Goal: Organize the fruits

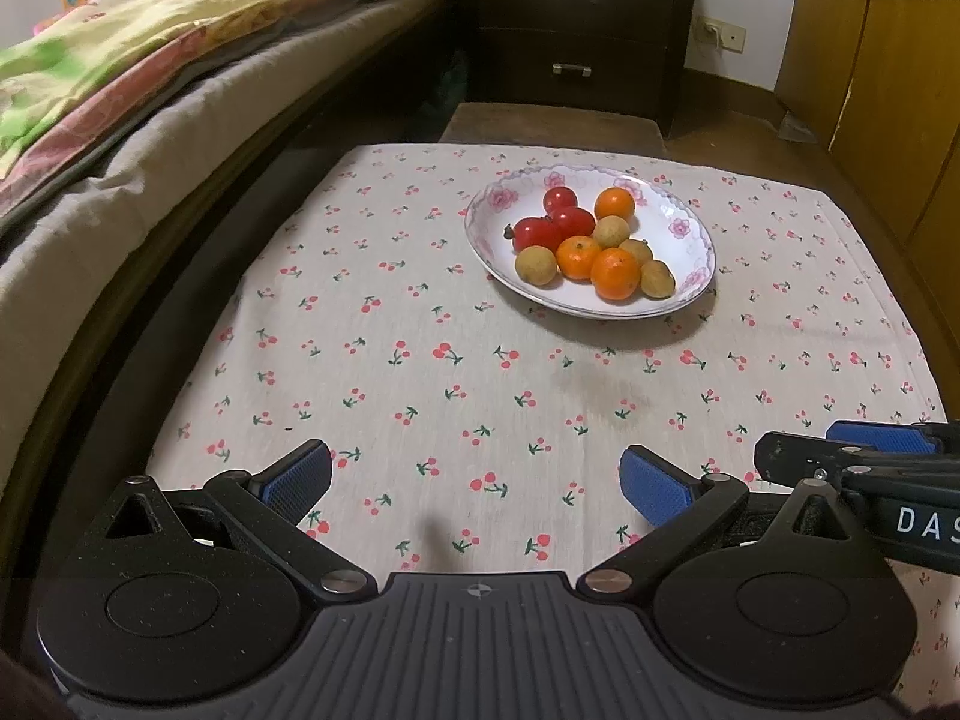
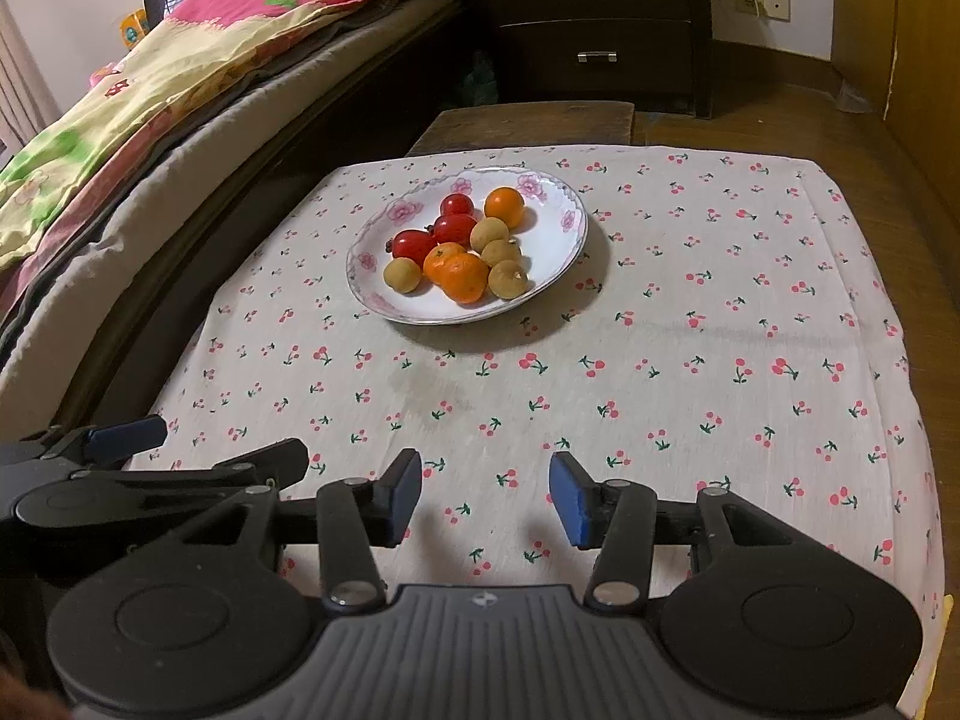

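A white flowered plate (image 1: 684, 228) (image 2: 558, 240) sits on the cherry-print tablecloth (image 1: 420, 360) (image 2: 720, 360), toward the far side. It holds red tomatoes (image 1: 537, 234) (image 2: 414, 244), orange tangerines (image 1: 615, 273) (image 2: 462, 276) and tan longans (image 1: 536, 265) (image 2: 402, 274), all mixed together. My left gripper (image 1: 477, 483) is open and empty, low over the near edge of the cloth. My right gripper (image 2: 486, 495) is open and empty, beside it to the right. The right gripper also shows in the left wrist view (image 1: 852, 456), and the left gripper in the right wrist view (image 2: 150, 450).
A bed with a colourful quilt (image 1: 150, 30) (image 2: 180, 60) runs along the left of the table. A dark drawer chest (image 1: 576, 30) (image 2: 600, 18) stands behind, with a brown stool (image 1: 552, 126) (image 2: 522, 120) at the far table edge. Wooden cabinets (image 1: 870, 60) stand to the right.
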Tool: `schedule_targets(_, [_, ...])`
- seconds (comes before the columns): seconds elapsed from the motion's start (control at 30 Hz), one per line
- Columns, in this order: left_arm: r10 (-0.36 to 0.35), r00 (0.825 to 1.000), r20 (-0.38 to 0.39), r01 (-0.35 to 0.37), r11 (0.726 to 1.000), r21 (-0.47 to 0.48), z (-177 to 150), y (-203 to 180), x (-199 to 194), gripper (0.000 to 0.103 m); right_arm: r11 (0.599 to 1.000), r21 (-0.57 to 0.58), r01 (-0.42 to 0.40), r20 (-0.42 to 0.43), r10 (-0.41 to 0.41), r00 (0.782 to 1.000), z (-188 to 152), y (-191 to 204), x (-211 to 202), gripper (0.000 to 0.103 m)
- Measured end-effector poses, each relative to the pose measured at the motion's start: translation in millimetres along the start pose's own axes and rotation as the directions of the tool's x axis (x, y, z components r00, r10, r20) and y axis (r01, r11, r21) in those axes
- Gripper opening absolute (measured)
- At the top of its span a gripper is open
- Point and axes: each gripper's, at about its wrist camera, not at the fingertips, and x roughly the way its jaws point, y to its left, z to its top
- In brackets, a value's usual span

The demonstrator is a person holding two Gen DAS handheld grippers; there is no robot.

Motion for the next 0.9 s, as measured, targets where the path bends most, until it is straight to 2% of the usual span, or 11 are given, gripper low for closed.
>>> schedule_targets(0.9, [0.001,1.000,-0.010,-0.001,1.000,0.003,-11.4,1.2,-7.9,0.103,1.000,0.004,0.015,-0.026,-0.014,1.000,-14.4,1.7,-1.5,0.048])
